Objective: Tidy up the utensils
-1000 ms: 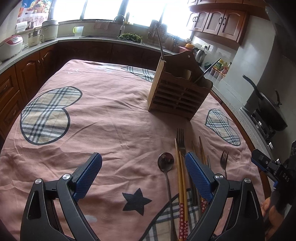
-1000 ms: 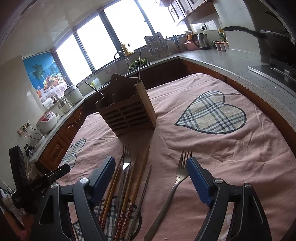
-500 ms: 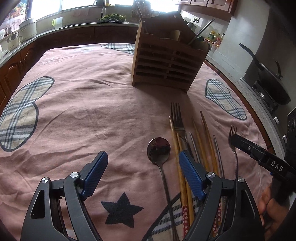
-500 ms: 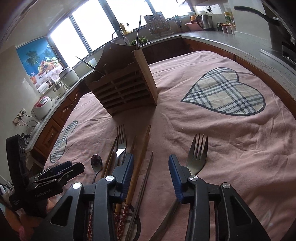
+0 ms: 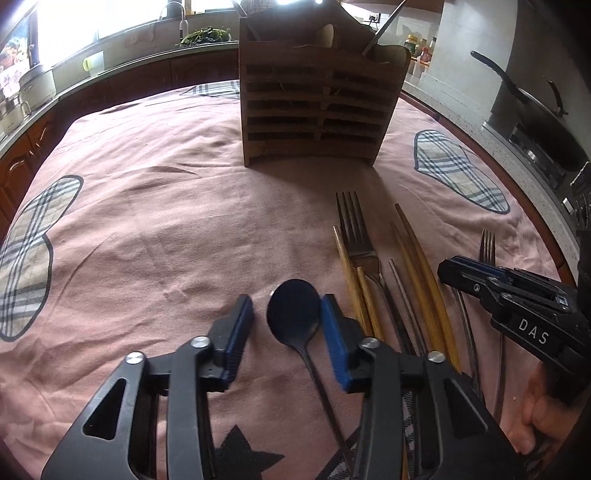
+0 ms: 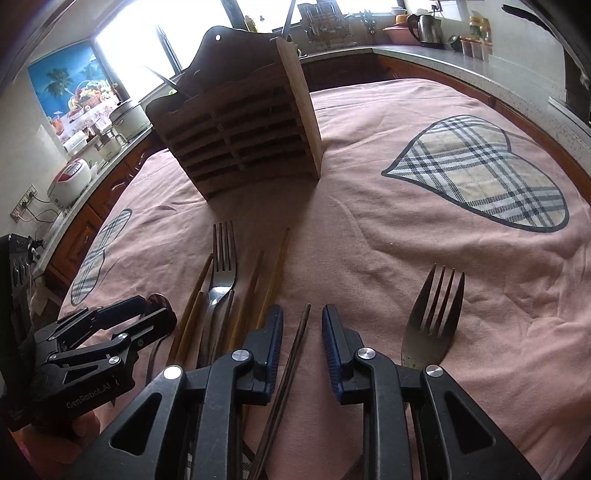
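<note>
A wooden slatted utensil holder (image 5: 317, 107) stands on the pink tablecloth (image 5: 166, 229); it also shows in the right wrist view (image 6: 243, 133). In front of it lie a spoon (image 5: 293, 312), a fork (image 5: 356, 236), several wooden chopsticks (image 5: 421, 266) and a dark metal chopstick (image 6: 295, 347). My left gripper (image 5: 287, 325) is low over the cloth, partly open, with the spoon's bowl between its fingers, gaps on both sides. My right gripper (image 6: 302, 332) is partly open astride the dark chopstick, not touching it. A second fork (image 6: 434, 317) lies right of it.
Kitchen counters ring the table, with a rice cooker (image 6: 70, 181) at left and a kettle (image 6: 424, 26) at the back. A wok (image 5: 543, 110) sits on a stove at right. Plaid hearts (image 6: 480, 173) are patterns on the cloth.
Both grippers moved forward and down to the utensils and narrowed. The left now straddles the spoon bowl; the right now straddles the dark chopstick.
</note>
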### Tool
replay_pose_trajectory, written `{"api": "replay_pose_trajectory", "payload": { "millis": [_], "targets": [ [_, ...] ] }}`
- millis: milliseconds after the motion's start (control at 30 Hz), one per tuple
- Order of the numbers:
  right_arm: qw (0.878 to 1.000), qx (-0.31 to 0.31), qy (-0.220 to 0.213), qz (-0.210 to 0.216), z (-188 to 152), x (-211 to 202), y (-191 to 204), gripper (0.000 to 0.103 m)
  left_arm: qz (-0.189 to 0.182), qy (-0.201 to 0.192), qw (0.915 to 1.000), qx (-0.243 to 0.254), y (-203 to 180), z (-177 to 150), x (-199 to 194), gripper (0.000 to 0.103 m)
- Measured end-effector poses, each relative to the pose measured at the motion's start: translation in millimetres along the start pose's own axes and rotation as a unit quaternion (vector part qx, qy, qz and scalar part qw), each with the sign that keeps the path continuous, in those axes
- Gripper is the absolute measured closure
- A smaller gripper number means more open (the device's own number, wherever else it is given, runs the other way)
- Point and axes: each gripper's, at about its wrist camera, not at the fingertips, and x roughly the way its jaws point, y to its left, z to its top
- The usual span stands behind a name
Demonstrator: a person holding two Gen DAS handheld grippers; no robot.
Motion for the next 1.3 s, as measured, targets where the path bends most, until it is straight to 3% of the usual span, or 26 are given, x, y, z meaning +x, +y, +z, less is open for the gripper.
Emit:
{"api": "replay_pose_trajectory", "payload": {
  "millis": [67, 133, 233, 467, 767, 1300],
  "targets": [
    [1.0, -0.004, 0.002, -0.003, 0, 0, 0, 0.091, -0.002, -0.001, 1.0, 0.003, 0, 2, 1, 0.079],
    [1.0, -0.002, 0.003, -0.001, 1, 0, 0, 0.095, -0.008, -0.007, 0.9999, 0.001, 1, 3, -2, 0.094],
    [1.0, 0.007, 0.003, 0.01, 2, -3, -4, 0.096, -0.026, -0.01, 0.9996, -0.005, 4, 5, -7, 0.1],
    [0.999, 0.02, -0.015, 0.041, 6, -21, -1, 0.098, -0.045, -0.031, 0.9982, -0.024, 14, 6, -32, 0.1],
    [0.995, 0.031, -0.057, 0.07, 16, -59, 1, 0.099, -0.053, -0.086, 0.9939, -0.044, 25, 6, -85, 0.1],
    [0.988, 0.032, -0.123, 0.092, 33, -109, 6, 0.099, -0.054, -0.158, 0.9836, -0.068, 38, 20, -139, 0.1]
  ]
}}
